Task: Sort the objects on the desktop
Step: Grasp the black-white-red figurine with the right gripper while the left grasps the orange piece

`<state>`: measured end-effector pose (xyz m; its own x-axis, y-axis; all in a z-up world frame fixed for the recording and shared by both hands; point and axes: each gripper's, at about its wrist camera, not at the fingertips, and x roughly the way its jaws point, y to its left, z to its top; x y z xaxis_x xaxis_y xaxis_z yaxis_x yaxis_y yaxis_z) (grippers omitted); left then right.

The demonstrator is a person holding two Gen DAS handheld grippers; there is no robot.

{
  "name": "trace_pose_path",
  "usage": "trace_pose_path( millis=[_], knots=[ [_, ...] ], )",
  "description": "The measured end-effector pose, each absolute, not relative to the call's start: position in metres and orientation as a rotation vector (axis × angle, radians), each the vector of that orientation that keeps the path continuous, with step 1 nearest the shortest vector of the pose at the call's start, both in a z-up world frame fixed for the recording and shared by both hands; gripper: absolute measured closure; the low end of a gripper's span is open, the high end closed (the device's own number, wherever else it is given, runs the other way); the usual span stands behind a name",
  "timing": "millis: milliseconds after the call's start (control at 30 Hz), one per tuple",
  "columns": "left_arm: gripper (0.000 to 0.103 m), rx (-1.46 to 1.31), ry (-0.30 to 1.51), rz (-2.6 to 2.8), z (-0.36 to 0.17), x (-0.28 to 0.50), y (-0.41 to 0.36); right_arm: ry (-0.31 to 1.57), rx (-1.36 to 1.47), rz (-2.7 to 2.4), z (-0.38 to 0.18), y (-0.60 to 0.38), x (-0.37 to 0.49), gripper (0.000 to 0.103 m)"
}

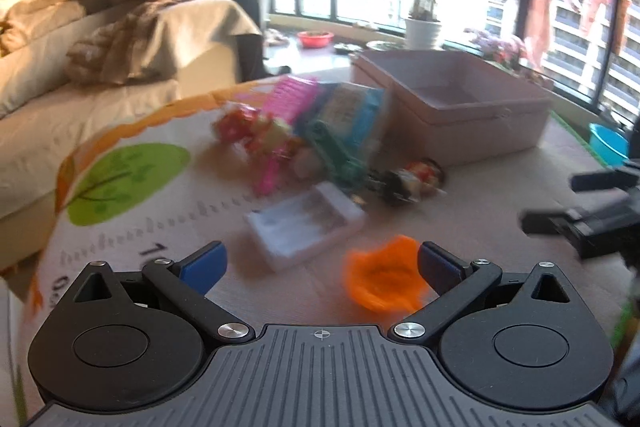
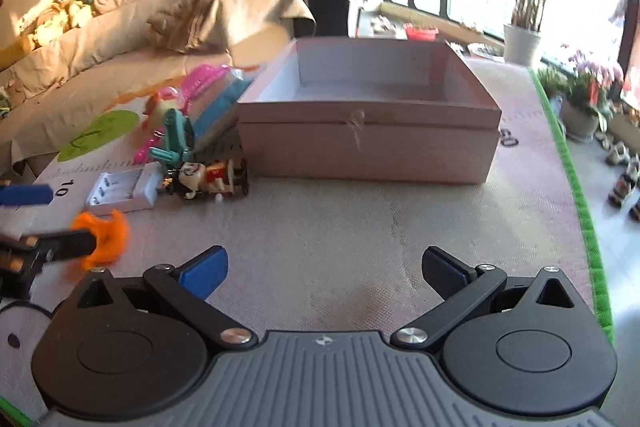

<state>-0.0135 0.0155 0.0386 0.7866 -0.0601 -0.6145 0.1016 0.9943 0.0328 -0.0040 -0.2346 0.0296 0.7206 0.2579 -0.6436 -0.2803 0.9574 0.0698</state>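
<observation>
My left gripper is open, its jaws wide apart around an orange fuzzy object that lies by the right finger; it also shows in the right wrist view. A white battery charger lies just ahead, with a pile of toys behind it: a pink comb, a blue box, a teal toy and a small figure. An open pink box stands on the table. My right gripper is open and empty over bare mat in front of the box.
The table is covered by a printed mat with a green right edge. A sofa with blankets stands to the left. Potted plants and windows lie beyond the table. The right gripper shows at the left wrist view's right edge.
</observation>
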Motion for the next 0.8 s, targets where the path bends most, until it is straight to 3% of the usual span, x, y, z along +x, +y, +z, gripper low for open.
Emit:
trace_pose_path(
  millis=[267,500,567,633,800],
  knots=[
    [0.000,-0.019,0.659,0.080,0.048,0.008,0.059,0.639,-0.117,0.513,0.033,-0.181,-0.016,0.000],
    [0.000,-0.063,0.680,0.082,0.046,0.001,0.071,0.642,-0.097,0.415,0.037,-0.150,0.041,0.005],
    [0.000,-0.072,0.695,0.046,0.043,-0.001,0.066,0.683,-0.088,0.435,0.032,-0.144,0.056,0.013],
    [0.000,-0.079,0.706,-0.025,0.042,-0.005,0.058,0.715,-0.093,0.451,0.024,-0.138,0.065,0.037],
    [0.000,-0.010,0.704,-0.158,0.041,-0.018,0.025,0.701,-0.053,0.482,0.028,-0.154,0.055,0.042]
  ],
)
